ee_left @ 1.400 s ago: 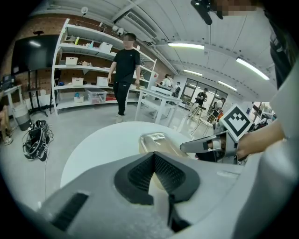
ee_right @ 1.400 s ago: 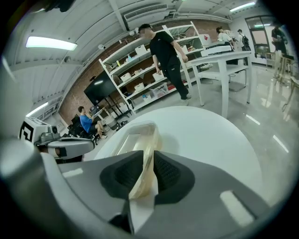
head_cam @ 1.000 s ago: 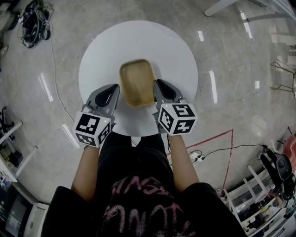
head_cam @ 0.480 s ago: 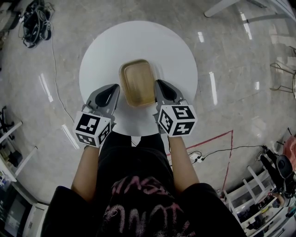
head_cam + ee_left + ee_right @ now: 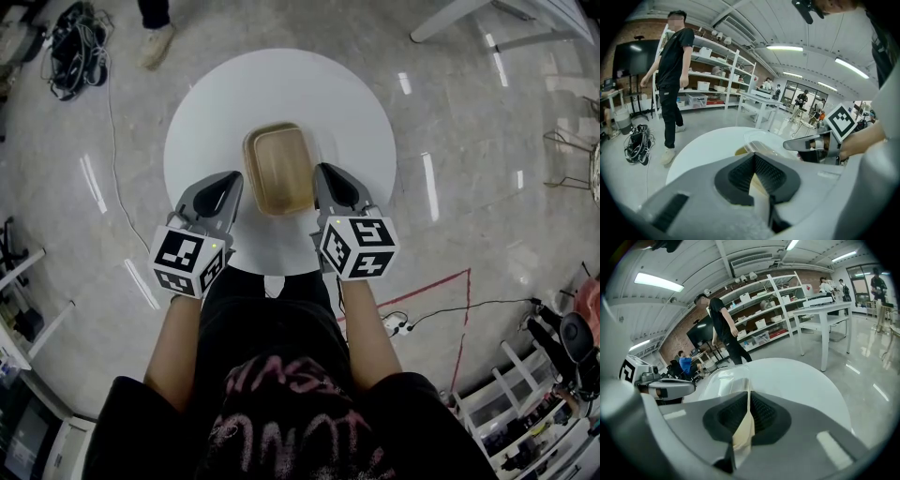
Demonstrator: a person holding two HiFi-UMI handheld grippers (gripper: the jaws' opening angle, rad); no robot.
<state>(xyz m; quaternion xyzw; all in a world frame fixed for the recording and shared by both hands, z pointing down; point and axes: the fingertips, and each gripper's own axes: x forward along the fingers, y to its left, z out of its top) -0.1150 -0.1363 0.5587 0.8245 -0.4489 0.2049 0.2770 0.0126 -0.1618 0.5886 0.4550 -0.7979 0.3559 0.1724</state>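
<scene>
A tan rectangular tray [image 5: 279, 169] with rounded corners sits over the near half of a round white table [image 5: 356, 103]. My left gripper [image 5: 228, 186] is shut on the tray's left rim, and my right gripper [image 5: 325, 181] is shut on its right rim. In the left gripper view the jaws [image 5: 753, 159] close on a tan edge, with the tray [image 5: 759, 147] running ahead and the right gripper [image 5: 813, 143] across it. The right gripper view shows its jaws [image 5: 746, 397] pinching the thin tan rim, the tray [image 5: 724, 378] ahead and the left gripper [image 5: 665, 389] at left.
A person in black [image 5: 672, 79] stands close to the table's far left side; a shoe [image 5: 155, 42] shows there. A cable bundle [image 5: 66, 47] lies on the floor beyond. Shelves [image 5: 717, 70] line the back wall; a white bench [image 5: 825, 305] stands to the right.
The person in black has walked from the shelves up to the table's far left. Both grippers keep their hold on the tray, which has barely moved.
</scene>
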